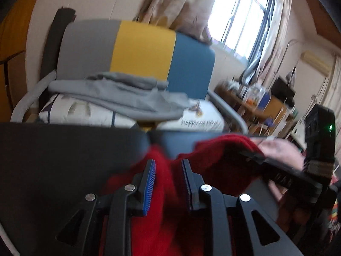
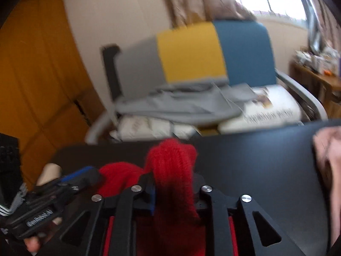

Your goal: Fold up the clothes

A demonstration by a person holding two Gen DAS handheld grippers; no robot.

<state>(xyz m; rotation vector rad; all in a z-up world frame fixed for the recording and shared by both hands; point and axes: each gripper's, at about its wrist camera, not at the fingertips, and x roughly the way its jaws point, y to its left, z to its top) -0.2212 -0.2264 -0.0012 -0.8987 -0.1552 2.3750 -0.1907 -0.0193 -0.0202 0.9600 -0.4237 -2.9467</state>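
Both of my grippers are on the red knit garment [image 1: 215,155] over the black table [image 1: 64,149]; my left gripper [image 1: 168,183] has red cloth bunched between its parted blue pads [image 1: 150,183], though I cannot tell if it pinches. My right gripper [image 2: 173,194] is clamped on a raised fold; beyond it sits a chair [image 2: 213,51] piled with grey cloth [image 2: 181,104], and pink cloth [image 2: 328,149] lies to its right.

Bare black table [image 1: 64,149] is lying open ahead-left of the left gripper [image 1: 168,183]; red knit [image 1: 213,155] and, seemingly, the right gripper [image 1: 283,170] are crowding its right.
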